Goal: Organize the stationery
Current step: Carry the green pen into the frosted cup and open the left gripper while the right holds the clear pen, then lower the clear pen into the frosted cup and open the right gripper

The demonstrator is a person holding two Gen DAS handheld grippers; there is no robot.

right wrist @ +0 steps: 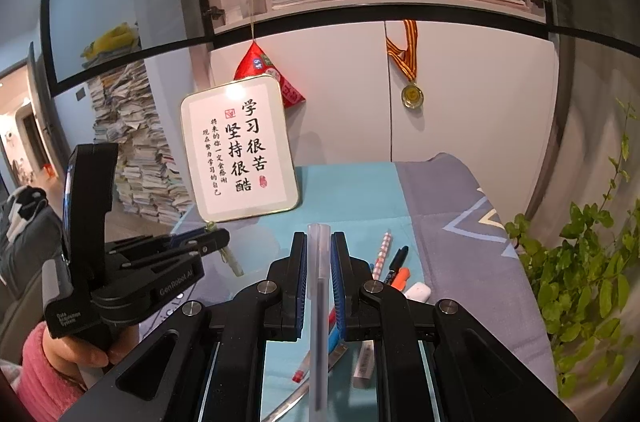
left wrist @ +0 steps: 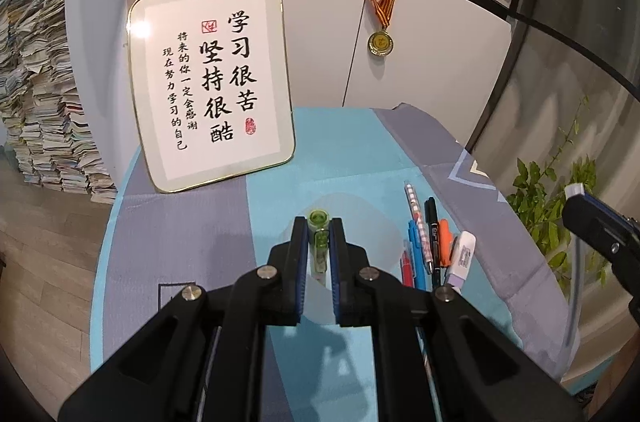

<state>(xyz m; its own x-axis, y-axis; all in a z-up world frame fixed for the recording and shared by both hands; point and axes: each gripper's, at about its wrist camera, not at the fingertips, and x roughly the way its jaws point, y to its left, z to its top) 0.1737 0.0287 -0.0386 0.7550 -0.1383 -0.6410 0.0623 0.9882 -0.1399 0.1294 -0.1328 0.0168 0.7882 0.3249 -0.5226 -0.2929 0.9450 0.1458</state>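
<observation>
Now left tongs (left wrist: 319, 226) clench a translucent green pen (left wrist: 319, 238); right tongs (right wrist: 319, 242) clench a frosted grey pen (right wrist: 319, 294).

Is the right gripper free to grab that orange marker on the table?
Probably not yet: the right gripper is already shut on a clear pen. The orange marker itself lies uncovered just beyond.

Two grippers are seen: the left gripper (left wrist: 319, 228) and the right gripper (right wrist: 319, 242). One green pen (left wrist: 319, 242) and one grey pen (right wrist: 319, 286) are counted in them. On the cloth, one checked pen (left wrist: 416, 218), one black marker (left wrist: 433, 234), one orange marker (left wrist: 445, 242), one blue pen (left wrist: 416, 254), one red pen (left wrist: 407, 264) and one white corrector (left wrist: 462, 256) are counted. One framed sign (left wrist: 212, 86) and one medal (left wrist: 380, 42) are noted.
</observation>
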